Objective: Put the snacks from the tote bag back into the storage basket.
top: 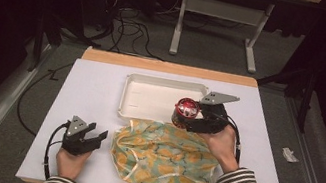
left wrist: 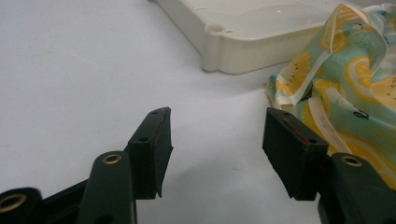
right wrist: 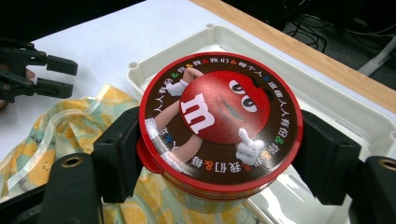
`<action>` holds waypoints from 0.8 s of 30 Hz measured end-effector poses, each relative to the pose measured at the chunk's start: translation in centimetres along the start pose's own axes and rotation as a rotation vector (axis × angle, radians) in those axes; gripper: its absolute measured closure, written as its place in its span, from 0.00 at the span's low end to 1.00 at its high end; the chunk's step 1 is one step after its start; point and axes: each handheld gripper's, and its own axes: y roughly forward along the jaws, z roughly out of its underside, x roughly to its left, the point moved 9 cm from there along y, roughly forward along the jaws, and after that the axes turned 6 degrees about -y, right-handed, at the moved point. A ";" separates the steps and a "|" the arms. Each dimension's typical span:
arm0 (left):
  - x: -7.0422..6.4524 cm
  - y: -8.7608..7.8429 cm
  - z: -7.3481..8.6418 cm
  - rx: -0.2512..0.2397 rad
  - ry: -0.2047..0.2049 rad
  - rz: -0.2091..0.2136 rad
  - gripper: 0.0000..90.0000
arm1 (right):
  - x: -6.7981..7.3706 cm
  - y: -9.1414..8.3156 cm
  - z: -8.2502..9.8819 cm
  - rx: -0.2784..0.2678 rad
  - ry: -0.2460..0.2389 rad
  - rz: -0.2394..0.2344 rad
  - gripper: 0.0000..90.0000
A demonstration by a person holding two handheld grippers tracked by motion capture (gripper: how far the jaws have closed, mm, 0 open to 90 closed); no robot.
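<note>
Red-lidded candy tin point(top: 186, 112), just one, sits clamped in the right gripper point(top: 195, 119) at the near edge of the single white tray point(top: 150, 94), above one lemon-print cloth point(top: 165, 155). Left gripper view: left gripper point(left wrist: 217, 140) low over the table, jaws apart, holding nothing. Right gripper view: jaws squeeze the tin's sides, lid up.

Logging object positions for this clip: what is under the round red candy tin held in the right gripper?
The round red candy tin, clamped by the right gripper, hangs over the lemon-print cloth bag and the near rim of the white plastic tray. The tin hides whatever lies directly beneath it.
</note>
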 end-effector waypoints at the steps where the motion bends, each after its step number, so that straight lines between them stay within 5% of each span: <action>1: 0.0 0.0 0.0 0.000 0.001 0.001 0.47 | -0.1 0.0 0.0 0.002 0.004 0.001 0.29; 24: 0.0 0.0 0.0 0.000 0.002 -0.001 0.47 | -2.2 2.9 -0.3 0.016 0.002 0.008 0.29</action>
